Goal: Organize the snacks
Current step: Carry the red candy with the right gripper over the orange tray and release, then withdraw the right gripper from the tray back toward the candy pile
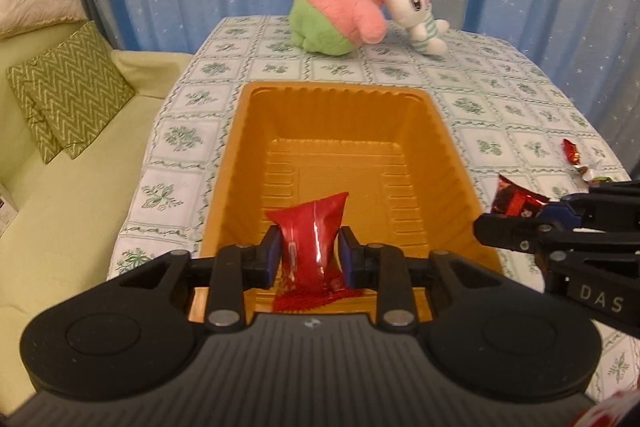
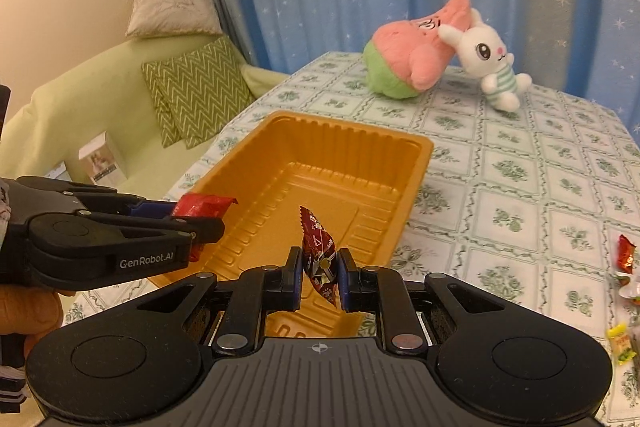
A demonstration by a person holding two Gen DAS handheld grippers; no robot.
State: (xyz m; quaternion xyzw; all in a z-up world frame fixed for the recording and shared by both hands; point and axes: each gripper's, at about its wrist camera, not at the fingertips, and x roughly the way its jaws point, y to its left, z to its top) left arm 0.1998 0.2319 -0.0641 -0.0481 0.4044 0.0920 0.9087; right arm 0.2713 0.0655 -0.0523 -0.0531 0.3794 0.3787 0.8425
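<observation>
An empty orange plastic tray (image 1: 256, 131) stands on the patterned tablecloth; it also shows in the right wrist view (image 2: 416, 163). My left gripper (image 1: 308, 255) is shut on a bright red snack packet (image 1: 310, 227) and holds it above the tray's near end; the same packet shows from the side in the right wrist view (image 2: 204, 205). My right gripper (image 2: 320, 277) is shut on a dark red patterned snack packet (image 2: 318, 251) above the tray's near right corner; this packet shows in the left wrist view (image 1: 516, 199).
Loose wrapped snacks lie on the table at the right (image 2: 626, 255) (image 1: 572, 153), with a yellow packet (image 2: 622, 343) nearer. Two plush toys, pink-green (image 1: 340, 15) and a white bunny (image 1: 416, 15), sit at the far edge. A green sofa with cushions (image 1: 64, 95) stands left.
</observation>
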